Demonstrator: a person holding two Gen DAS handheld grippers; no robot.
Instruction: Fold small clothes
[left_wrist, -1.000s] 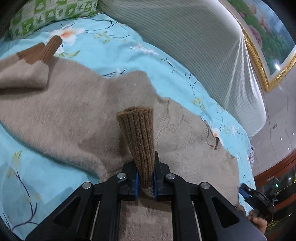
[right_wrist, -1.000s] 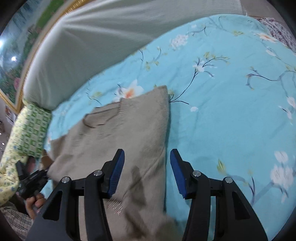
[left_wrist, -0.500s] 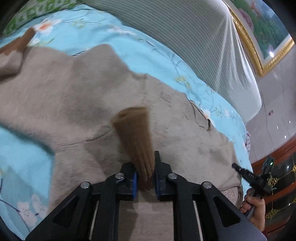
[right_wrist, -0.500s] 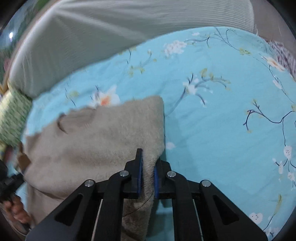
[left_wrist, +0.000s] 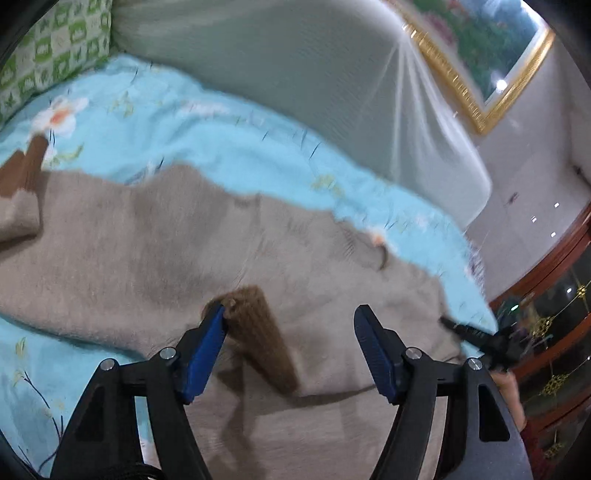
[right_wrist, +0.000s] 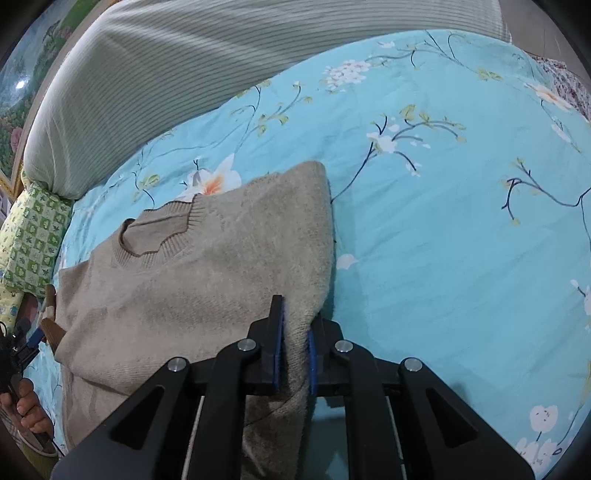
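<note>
Bed (right_wrist: 461, 240) in blue floral cover; beige sweater (right_wrist: 207, 280) spread across its near-left part, neckline toward the far side. Fold is early: one sleeve laid over the body, its brown cuff (left_wrist: 258, 332) resting there. My left tool (left_wrist: 290, 343) is opening, cuff loose beside one pad. My right tool (right_wrist: 293, 354) is clamped on the sweater's right edge; that side, then the halving, remain.
</note>
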